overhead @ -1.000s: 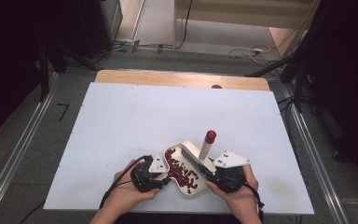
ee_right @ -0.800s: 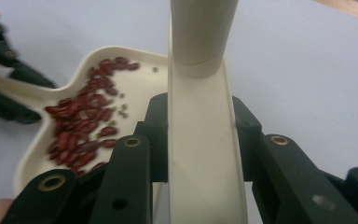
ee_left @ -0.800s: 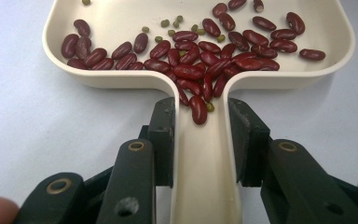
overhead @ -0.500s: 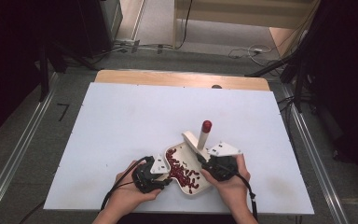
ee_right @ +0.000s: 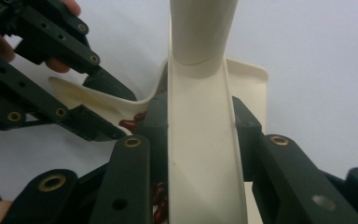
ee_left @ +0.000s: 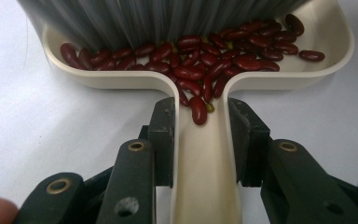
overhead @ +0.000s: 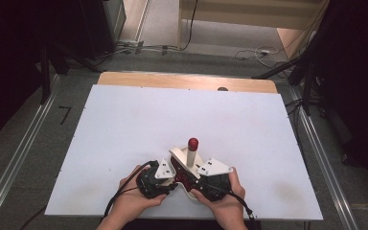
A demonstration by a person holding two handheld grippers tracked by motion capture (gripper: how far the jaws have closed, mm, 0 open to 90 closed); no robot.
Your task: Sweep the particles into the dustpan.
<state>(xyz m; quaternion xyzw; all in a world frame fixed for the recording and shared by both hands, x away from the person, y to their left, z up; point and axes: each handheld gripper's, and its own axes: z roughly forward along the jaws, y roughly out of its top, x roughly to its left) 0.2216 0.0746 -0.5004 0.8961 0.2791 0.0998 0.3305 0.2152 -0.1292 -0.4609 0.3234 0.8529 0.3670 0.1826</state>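
My table (overhead: 124,124) is a broad white sheet, and everything I handle sits at its near edge, close to me. Both my hands come in from the bottom of the high view, and between them lies the cream dustpan (ee_left: 328,51), flat on the white surface. My left gripper (ee_left: 200,140) is clamped on the dustpan's handle: in the left gripper view both black pads press against the handle's two sides, just behind where it widens into the pan. My right gripper (ee_right: 200,140) is gripping the brush (ee_right: 200,121), its jaws squeezing the cream handle, which rises up out of the pan and ends in a red tip (overhead: 192,143) in the high view. The brush's grey bristles (ee_left: 158,18) hang blurred over the far part of the pan, touching the pile. Red beans (ee_left: 200,60) lie heaped along the pan's middle, a few of them spilling down into the mouth of the handle channel, right between my left pads
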